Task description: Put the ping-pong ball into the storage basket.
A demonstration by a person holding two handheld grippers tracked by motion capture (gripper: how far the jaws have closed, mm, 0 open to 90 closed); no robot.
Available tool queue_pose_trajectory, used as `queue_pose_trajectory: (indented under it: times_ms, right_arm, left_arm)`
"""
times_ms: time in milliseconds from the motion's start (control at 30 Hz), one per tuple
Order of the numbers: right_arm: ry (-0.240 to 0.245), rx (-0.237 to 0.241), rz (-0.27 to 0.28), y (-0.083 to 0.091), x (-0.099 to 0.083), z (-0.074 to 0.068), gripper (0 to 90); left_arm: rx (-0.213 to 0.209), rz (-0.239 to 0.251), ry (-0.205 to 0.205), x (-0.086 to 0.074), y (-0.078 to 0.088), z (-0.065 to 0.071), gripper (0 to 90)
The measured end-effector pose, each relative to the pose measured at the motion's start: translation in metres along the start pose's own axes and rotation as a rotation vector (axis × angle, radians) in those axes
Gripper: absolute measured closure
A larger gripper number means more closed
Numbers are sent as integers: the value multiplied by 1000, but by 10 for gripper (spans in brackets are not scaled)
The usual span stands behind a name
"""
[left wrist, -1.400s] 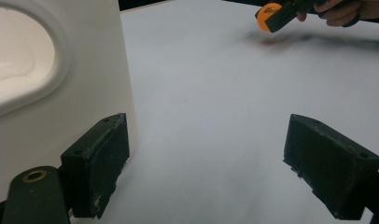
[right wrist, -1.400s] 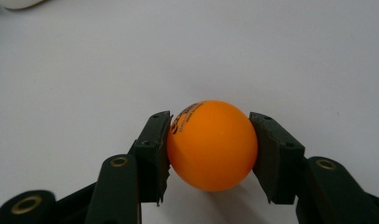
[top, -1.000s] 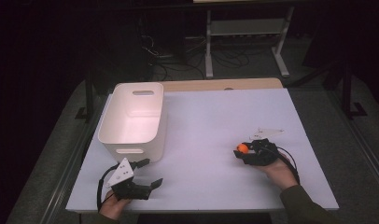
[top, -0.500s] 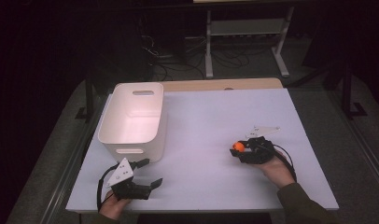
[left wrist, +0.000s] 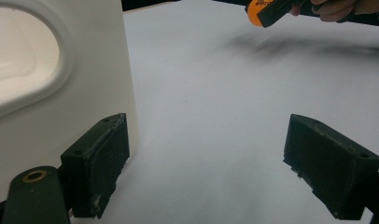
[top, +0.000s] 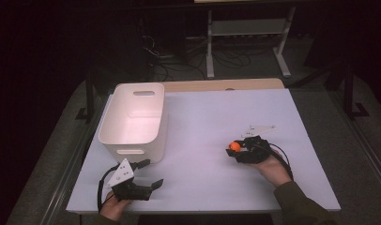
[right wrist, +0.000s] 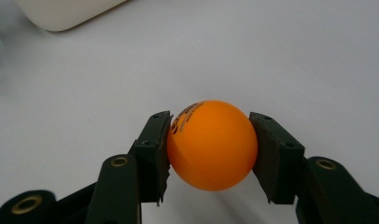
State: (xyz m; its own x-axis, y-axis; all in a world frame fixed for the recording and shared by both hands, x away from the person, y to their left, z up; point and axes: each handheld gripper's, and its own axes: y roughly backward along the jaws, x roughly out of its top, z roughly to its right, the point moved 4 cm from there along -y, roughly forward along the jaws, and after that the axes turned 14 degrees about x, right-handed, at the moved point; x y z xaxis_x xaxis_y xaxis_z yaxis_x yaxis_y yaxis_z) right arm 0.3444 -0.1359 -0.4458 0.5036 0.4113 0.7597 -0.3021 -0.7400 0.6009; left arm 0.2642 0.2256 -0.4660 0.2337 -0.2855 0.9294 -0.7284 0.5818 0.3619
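My right hand-held gripper (top: pixel 232 149) pinches an orange ball (right wrist: pixel 211 144): in the right gripper view both black pads press against its sides, and the ball sits squarely between them in the middle of the frame. In the high view the ball (top: pixel 234 146) is a small orange spot at the right of centre, at the tip of that hand-held gripper, which points toward the left of the frame with my right hand (top: pixel 273 166) behind it. In the left gripper view the ball (left wrist: pixel 255 11) shows at the top edge, raised off the surface with a soft shadow under it.

My left hand-held gripper (top: pixel 151 174) sits at the lower left of the high view, jaws spread wide with nothing between them. In its own view one jaw stands just beside the near wall of the white bin (left wrist: pixel 61 93); whether it touches I cannot tell.

The surface (top: pixel 212 117) is a plain white sheet. The white bin (top: pixel 132 122) stands on its left part, open at the top, with a slot handle in its far wall. A strip of bare wood (top: pixel 217 85) runs along the far edge. Beyond it the room is dark, with a pale metal stand (top: pixel 247 37) and loose cables (top: pixel 170 56) on the floor.

Dark print runs across the upper left of the ball in the right gripper view, too small and curved to read.
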Motion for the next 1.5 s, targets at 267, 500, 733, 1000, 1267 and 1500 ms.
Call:
queue_pose_trajectory:
  times_ms: [267,500,733,1000,1267,1500]
  right_arm:
    - [11,12,-5,-6,4,-3,492]
    - [15,20,-12,-11,6,-5,492]
    - [24,32,-13,-15,10,-7,492]
    - [33,48,-19,-23,14,-11,492]
    - [43,63,-27,-30,17,-14,492]
    - [51,75,-25,-35,24,-18,492]
  left_arm:
    - [-1,1,1,0,0,0,141]
    - [-1,1,0,0,0,0,141]
    - [-2,1,1,0,0,0,141]
    - [-2,1,1,0,0,0,141]
    - [-3,3,2,0,0,0,141]
    - [-3,2,3,0,0,0,141]
